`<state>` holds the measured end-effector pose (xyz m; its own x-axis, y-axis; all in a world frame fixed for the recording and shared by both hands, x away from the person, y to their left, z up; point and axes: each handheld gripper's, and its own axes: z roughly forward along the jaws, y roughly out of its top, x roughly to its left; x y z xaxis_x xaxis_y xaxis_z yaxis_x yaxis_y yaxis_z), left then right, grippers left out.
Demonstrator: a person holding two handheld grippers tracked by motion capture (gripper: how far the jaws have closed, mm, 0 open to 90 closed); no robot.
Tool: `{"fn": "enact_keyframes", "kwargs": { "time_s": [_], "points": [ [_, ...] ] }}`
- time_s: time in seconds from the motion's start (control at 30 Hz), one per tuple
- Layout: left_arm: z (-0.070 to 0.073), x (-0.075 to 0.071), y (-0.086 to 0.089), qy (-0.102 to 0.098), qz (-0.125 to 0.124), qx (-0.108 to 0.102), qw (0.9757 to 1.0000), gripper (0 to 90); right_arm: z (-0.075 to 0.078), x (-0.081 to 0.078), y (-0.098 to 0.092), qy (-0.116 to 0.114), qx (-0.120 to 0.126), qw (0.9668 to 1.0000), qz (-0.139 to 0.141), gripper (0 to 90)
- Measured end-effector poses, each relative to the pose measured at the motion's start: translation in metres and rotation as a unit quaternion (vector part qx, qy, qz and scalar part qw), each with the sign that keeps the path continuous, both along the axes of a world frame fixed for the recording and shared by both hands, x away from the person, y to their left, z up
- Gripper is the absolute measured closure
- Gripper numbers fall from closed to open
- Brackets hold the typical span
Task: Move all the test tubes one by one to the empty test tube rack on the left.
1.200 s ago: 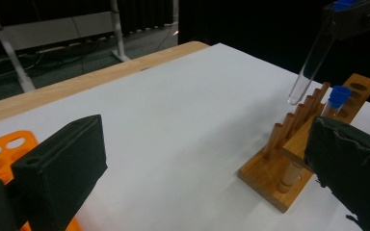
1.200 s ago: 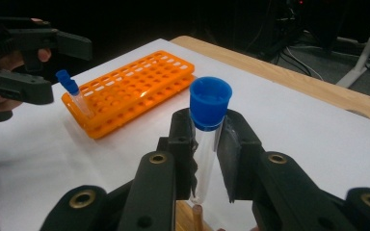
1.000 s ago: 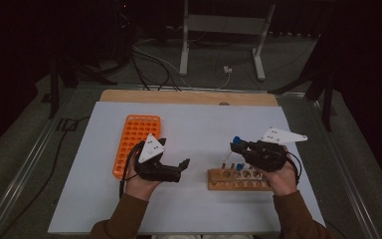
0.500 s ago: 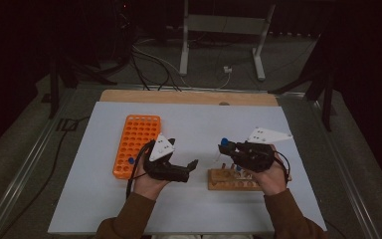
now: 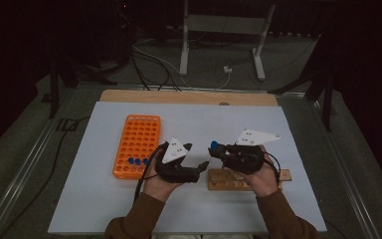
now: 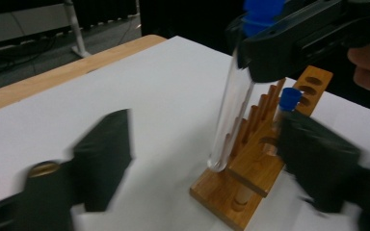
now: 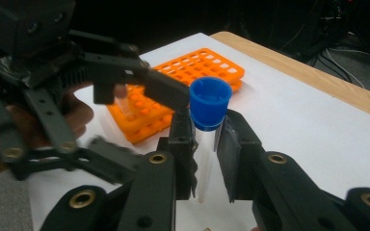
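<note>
- Since a second ago, both my hands have drawn together over the middle of the tabletop [image 5: 104, 209], and the jaws of my left hand-held gripper [image 5: 197, 158] have just been closing, with nothing pressed between them yet.
- My right hand-held gripper [image 7: 205, 137] is clamped on a clear tube [image 6: 231, 115] just under its blue cap [image 7: 210, 102], holding it upright above the near end of the wooden rack [image 6: 250, 168].
- From the left gripper view, the tube hangs between my half-open left jaws, touching neither; a second blue-capped tube [image 6: 287, 102] stands in the rack behind.
- I judge this a handover, or a grip to steady the tube: next, the left jaws need to centre on the glass below the right grip and close gently.
- Both forearms come in low, grippers lying nearly level, tips facing each other.
- Off to my left lies the orange rack [image 5: 138, 144], a few blue caps in its near rows.
</note>
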<state>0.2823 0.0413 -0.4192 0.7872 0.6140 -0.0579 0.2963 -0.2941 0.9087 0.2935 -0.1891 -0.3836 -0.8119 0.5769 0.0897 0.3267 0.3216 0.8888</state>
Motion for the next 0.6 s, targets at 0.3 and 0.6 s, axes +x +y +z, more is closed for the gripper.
{"fn": "enact_keyframes", "kwargs": {
  "time_s": [0.3,0.6],
  "points": [
    [-0.0041,-0.0028,-0.0099,-0.012,-0.025,-0.003,0.9996,66.0,0.0001,-0.0037,0.0068,0.0,0.0,0.9999,0.013,76.6],
    [-0.004,-0.0039,-0.0093,-0.015,-0.031,-0.009,0.9994,76.8,-0.0016,-0.0039,0.0075,0.004,0.001,0.9998,0.017,76.6]
  ]
}}
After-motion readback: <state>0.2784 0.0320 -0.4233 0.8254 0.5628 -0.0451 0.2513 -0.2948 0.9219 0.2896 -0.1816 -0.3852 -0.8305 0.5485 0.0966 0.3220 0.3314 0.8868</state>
